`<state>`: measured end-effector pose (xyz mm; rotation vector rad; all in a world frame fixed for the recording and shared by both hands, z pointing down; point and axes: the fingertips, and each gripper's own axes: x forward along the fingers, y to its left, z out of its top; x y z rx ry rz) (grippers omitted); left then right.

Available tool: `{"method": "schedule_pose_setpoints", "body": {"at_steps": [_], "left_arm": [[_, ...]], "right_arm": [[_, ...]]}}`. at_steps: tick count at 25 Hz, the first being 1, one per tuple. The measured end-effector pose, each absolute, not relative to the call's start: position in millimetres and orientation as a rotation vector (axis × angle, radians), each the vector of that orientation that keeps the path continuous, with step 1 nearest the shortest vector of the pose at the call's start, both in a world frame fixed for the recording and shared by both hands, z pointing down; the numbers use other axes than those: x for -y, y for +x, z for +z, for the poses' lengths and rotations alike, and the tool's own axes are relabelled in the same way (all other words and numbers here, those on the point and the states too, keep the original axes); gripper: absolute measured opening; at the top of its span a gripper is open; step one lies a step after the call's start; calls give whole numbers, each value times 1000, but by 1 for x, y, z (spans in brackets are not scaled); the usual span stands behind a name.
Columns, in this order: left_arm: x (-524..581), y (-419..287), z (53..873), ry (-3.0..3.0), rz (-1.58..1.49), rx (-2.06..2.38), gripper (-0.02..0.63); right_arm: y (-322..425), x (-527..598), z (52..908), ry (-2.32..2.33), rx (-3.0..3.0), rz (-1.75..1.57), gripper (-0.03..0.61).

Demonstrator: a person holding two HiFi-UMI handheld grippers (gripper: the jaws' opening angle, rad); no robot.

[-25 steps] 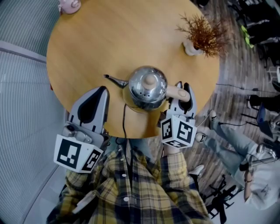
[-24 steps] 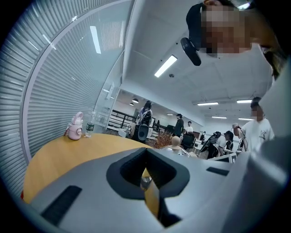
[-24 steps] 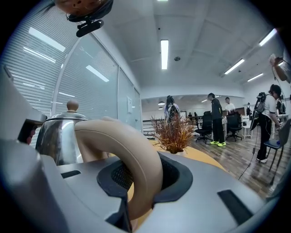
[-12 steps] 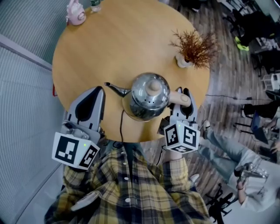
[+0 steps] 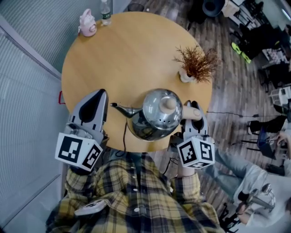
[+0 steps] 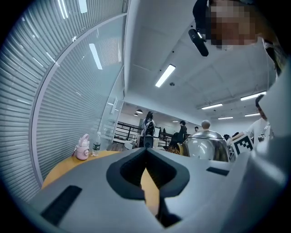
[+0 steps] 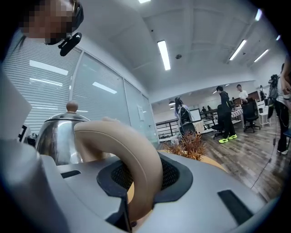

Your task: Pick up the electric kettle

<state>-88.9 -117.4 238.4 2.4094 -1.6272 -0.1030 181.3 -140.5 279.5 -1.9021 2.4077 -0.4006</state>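
One electric kettle (image 5: 157,116), right gripper (image 5: 193,111) clamping its handle (image 7: 136,159), black-and-white square markers (image 5: 196,154)

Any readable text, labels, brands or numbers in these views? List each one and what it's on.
No text can be read in any view.
Water bottle label: too small to read.
Marker cubes: black-and-white square patterns only, no letters or digits.
Kettle and pink bottle: no print visible.
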Motion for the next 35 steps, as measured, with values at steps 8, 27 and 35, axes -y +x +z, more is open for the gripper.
{"method": "schedule_pose_setpoints", "body": {"at_steps": [8, 27, 35], "left_arm": [[102, -91, 233, 2389, -110, 1664, 3], [99, -82, 223, 2396, -129, 1674, 3], [102, -73, 217, 2414, -131, 1662, 3]], "right_arm": [[165, 118, 258, -1787, -2527, -398, 104], [175, 106, 239, -1717, -2528, -359, 104], [175, 111, 234, -1691, -2542, -363, 104]]}}
